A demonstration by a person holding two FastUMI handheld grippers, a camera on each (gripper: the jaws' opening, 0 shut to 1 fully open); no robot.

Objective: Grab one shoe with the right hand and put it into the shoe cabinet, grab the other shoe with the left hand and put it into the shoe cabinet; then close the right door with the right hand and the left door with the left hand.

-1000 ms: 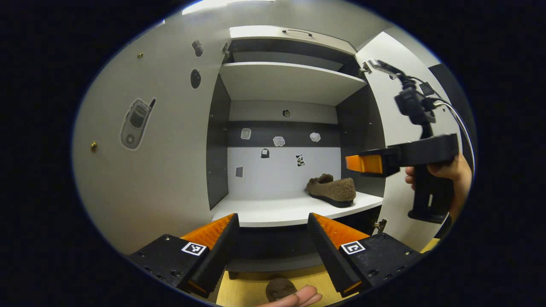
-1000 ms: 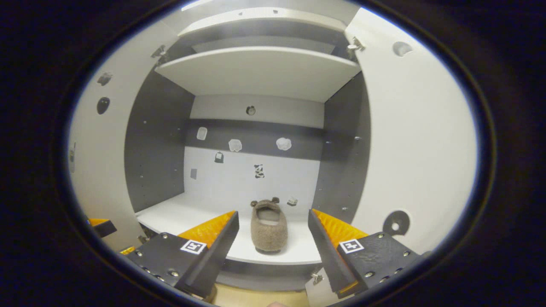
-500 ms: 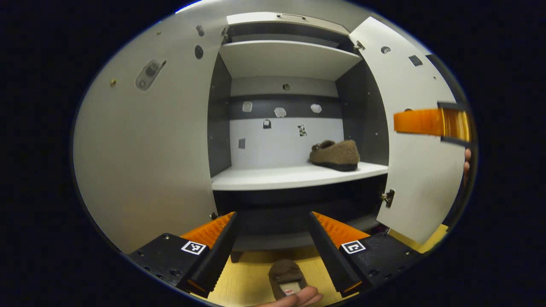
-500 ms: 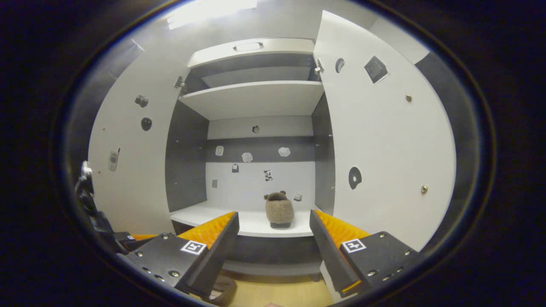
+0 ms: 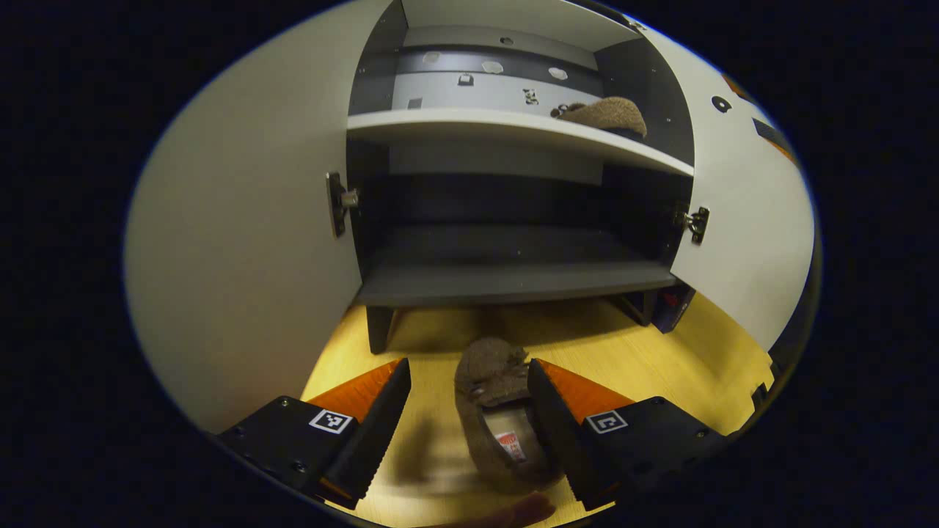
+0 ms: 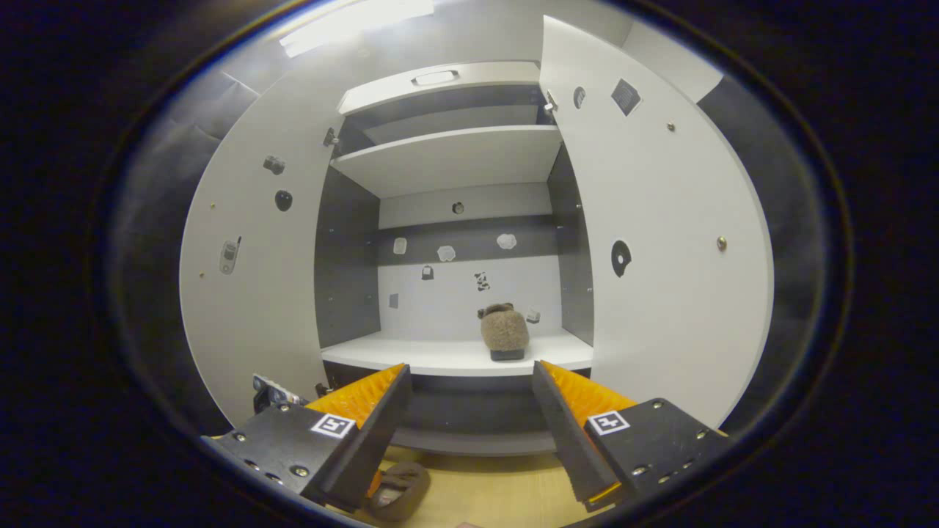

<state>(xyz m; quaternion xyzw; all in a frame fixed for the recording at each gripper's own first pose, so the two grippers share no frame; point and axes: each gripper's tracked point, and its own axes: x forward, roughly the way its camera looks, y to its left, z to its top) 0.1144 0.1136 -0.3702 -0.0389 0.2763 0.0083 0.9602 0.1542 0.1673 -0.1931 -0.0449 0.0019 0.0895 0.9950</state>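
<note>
In the left gripper view, the left hand-held gripper (image 5: pixel 469 433) hangs low over the wooden floor (image 5: pixel 645 352) with its fingers spread wide. A brown fuzzy shoe (image 5: pixel 499 411) lies on the floor between them, toe toward the cabinet, close against the right-side finger; I cannot tell whether it touches. A fingertip (image 5: pixel 513 511) of the person shows at the bottom edge. Beyond the shoe stands the shoe cabinet (image 5: pixel 513 275) with its dark bottom shelf, and both doors stand open: the left door (image 5: pixel 242 242) and the right door (image 5: pixel 741 213). Higher up, the second shoe (image 5: pixel 605 114) sits on the white shelf (image 5: pixel 477 126), near that shelf's right end.

In the right gripper view, the right hand-held gripper (image 6: pixel 469 433) is held away from the cabinet, its fingers spread with nothing between them. The floor shoe (image 6: pixel 400 491) shows just below its left-side finger. Farther off, the shoe on the shelf (image 6: pixel 504 331) rests toward the right end of the white shelf (image 6: pixel 411 359), heel facing out, between the open doors.
</note>
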